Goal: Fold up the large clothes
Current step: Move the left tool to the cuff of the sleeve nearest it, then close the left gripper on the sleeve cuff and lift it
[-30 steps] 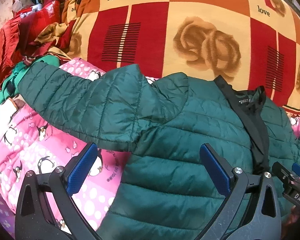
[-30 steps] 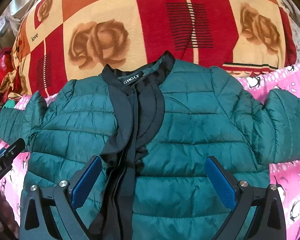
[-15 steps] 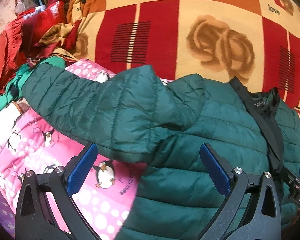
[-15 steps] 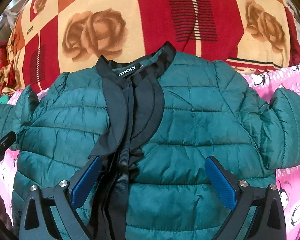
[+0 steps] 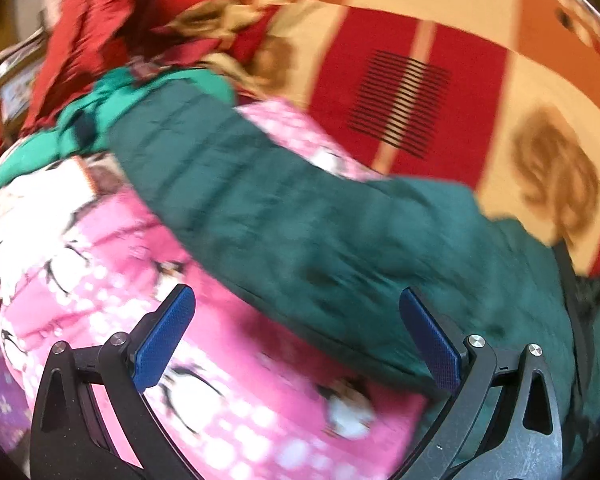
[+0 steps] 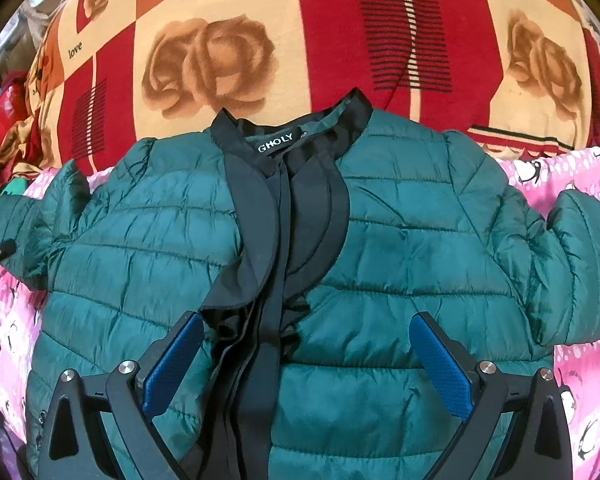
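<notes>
Both grippers, left and right, hover with fingers spread and empty; jacket lies flat, unfolded; next, grasp a sleeve.

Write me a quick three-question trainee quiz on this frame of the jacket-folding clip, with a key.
1. True or false: the right claw is shut on the green jacket.
2. Multiple choice: what lies directly under the jacket's left sleeve? A) bare wood B) the pink penguin-print blanket C) a towel
3. Fill in: the jacket's black collar points toward the red and cream ____-patterned blanket.

Key: 1 false, both the right claw and the left claw stand open and hold nothing; 2 B; 3 rose.
</notes>
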Demonstrator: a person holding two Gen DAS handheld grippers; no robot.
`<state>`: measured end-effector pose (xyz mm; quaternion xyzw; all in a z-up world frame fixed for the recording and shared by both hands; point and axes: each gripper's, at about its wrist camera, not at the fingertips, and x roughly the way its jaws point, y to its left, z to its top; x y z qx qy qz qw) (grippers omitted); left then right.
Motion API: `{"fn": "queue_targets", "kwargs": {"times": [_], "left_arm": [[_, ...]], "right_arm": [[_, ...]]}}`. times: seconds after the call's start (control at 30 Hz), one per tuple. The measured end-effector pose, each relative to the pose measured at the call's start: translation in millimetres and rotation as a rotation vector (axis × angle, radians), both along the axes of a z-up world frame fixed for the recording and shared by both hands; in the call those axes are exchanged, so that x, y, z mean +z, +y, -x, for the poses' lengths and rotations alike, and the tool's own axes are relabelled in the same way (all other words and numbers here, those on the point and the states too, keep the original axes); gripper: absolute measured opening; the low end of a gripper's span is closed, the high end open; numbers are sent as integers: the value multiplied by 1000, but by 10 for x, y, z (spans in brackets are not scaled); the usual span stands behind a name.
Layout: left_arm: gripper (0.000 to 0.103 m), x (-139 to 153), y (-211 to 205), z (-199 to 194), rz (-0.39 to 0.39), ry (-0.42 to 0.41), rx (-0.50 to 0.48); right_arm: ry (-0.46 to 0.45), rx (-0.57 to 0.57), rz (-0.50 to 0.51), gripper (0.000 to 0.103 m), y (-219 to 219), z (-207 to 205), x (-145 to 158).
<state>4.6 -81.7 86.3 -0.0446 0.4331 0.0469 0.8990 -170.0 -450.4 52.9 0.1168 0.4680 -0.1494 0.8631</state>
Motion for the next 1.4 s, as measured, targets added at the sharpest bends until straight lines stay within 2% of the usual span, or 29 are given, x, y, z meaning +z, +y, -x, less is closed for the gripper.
{"fn": "queue_targets", "kwargs": {"times": [0.2, 0.37, 0.5, 0.57, 0.6, 0.67, 0.73, 0.77, 0.83, 0.9, 1.13, 1.4], "left_arm": [[102, 10, 693, -307, 28, -31, 157], [101, -33, 1145, -596, 104, -32, 234], [94, -79, 1379, -758, 138, -44, 282], [82, -132, 1471, -840, 179, -35, 289], [74, -154, 1492, -886, 192, -22, 287], [65, -205, 1531, -1001, 221, -5, 276], [48, -234, 1562, -1069, 248, -17, 265], [44, -240, 1572, -1085, 254, -19, 266], [22, -227, 1570, -1096, 249, -23, 258], [12, -166, 1541, -1058, 227, -32, 247], [8, 182, 1313, -694, 222, -106, 125], [8, 564, 672, -108, 176, -158, -48]], "right_arm": [[-1, -3, -14, 103, -3, 36, 3], [-5, 7, -16, 103, 29, 76, 24], [-1, 10, -16, 103, 63, 87, 21], [2, 14, -14, 103, 83, 89, 12], [4, 17, -11, 103, 92, 87, 8], [8, 19, -4, 103, 100, 79, 0], [11, 15, -6, 103, 96, 73, -4], [12, 13, -10, 103, 93, 71, -7], [13, 12, -16, 103, 92, 72, -9], [15, 13, -13, 103, 97, 77, -12], [-3, 4, -25, 103, 76, 125, 23], [-27, -13, -54, 103, -6, 290, 125]]}}
